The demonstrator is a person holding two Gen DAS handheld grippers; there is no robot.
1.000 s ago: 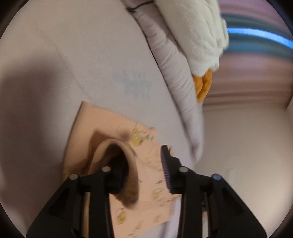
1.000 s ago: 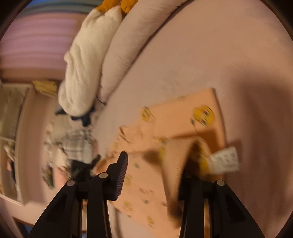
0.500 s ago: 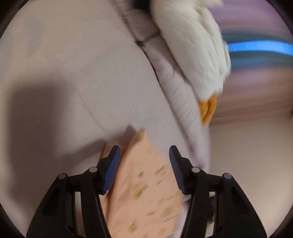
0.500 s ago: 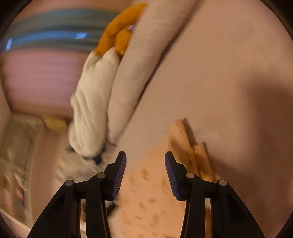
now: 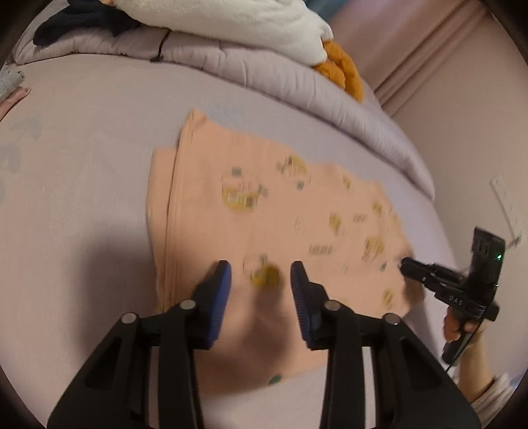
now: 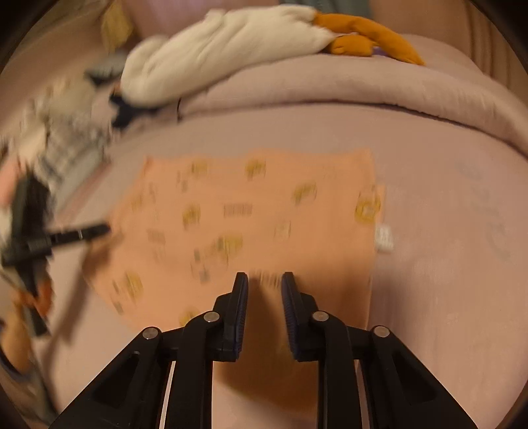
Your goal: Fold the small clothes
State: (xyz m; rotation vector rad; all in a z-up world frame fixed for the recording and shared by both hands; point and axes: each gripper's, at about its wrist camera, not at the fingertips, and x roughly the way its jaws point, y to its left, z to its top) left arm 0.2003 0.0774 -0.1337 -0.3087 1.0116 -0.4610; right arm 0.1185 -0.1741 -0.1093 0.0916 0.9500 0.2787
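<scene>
A small peach garment with yellow cartoon prints [image 5: 264, 211] lies folded flat on the pale pink bed sheet [image 5: 82, 148]. It also shows in the right wrist view [image 6: 250, 211], with a white label [image 6: 383, 237] sticking out at its right edge. My left gripper [image 5: 260, 274] is open and empty, just above the garment's near edge. My right gripper [image 6: 264, 280] is open and empty over the garment's near edge. The right gripper also shows in the left wrist view [image 5: 404, 264], at the garment's right corner.
A rolled lilac duvet [image 5: 264, 69] runs along the far side, with a white plush toy with orange feet [image 6: 231, 43] on it. Dark clothes [image 5: 82, 19] lie at the far left. A blurred checked garment [image 6: 66, 145] lies left in the right wrist view.
Both grippers let go of the garment, which now lies flat and folded. Both have pulled back and turned to look across the bed.
</scene>
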